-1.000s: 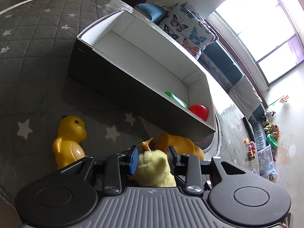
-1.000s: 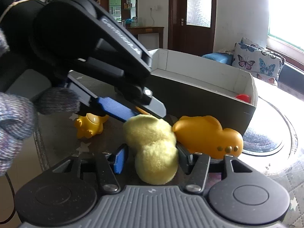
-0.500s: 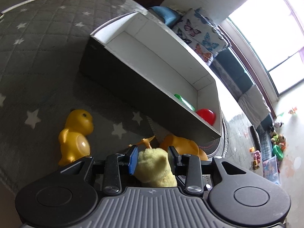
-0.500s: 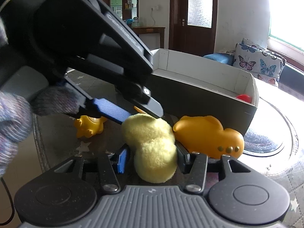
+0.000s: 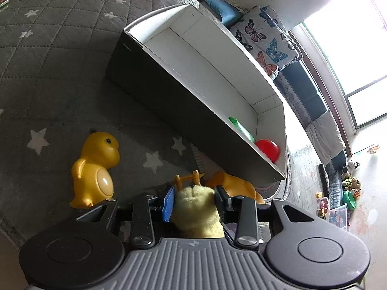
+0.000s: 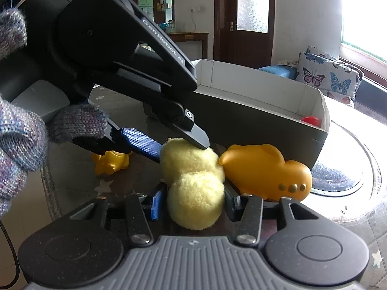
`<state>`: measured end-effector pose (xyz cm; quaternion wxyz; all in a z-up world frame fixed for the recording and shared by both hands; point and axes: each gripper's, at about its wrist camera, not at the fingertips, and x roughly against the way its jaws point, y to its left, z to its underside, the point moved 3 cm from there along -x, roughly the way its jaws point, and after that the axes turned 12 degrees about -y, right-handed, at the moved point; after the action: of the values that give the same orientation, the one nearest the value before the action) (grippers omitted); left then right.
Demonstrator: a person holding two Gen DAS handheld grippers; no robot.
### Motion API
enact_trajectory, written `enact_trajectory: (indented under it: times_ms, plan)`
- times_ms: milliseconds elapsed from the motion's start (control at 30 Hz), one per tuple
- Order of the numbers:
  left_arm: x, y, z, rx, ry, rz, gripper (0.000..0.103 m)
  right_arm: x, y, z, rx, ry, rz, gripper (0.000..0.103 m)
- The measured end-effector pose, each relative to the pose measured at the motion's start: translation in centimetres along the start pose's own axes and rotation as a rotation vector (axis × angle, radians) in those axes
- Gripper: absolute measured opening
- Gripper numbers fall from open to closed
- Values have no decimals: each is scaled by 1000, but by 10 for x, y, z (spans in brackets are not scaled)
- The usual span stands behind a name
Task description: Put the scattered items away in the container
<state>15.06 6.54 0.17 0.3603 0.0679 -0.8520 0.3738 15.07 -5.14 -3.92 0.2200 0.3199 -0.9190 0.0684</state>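
Observation:
A fluffy yellow plush chick (image 6: 193,183) lies on the grey star mat. My left gripper (image 5: 193,203) is shut on the chick's (image 5: 197,211) upper body; it shows in the right wrist view (image 6: 181,145) coming in from the left. My right gripper (image 6: 191,205) is shut on the chick's lower end. A yellow plastic duck (image 5: 94,169) stands to the left. An orange plastic toy (image 6: 263,171) lies just right of the chick. The grey box with white inside (image 5: 157,89) stands behind, holding a red ball (image 5: 268,148) and a green item (image 5: 239,126).
The star-patterned quilted mat (image 5: 48,72) covers the round table. A glass table edge (image 6: 343,178) shows to the right of the box. A sofa with butterfly cushions (image 6: 326,77) stands beyond the table. Toys lie on the floor (image 5: 346,193) far right.
The left gripper, with the chick in it, has shifted so the box and duck sit further right and lower in its view. The right gripper has closed in tighter on the chick's lower end.

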Motion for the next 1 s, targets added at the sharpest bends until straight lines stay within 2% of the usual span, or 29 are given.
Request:
enact_trajectory:
  times_ms: [233, 467, 767, 1000]
  plan:
    - [1, 2, 0, -12, 1, 22, 39, -1, -1, 2, -21, -4, 7, 44]
    - [24, -4, 1, -32, -33, 41, 39, 15, 10, -4, -16, -38, 1, 44]
    - [55, -39, -25, -84, -138, 130, 39, 39, 11, -45, 27, -171, 34, 44]
    - [45, -64, -57, -110, -200, 151, 39, 17, -8, -78, 54, -222, 55, 44]
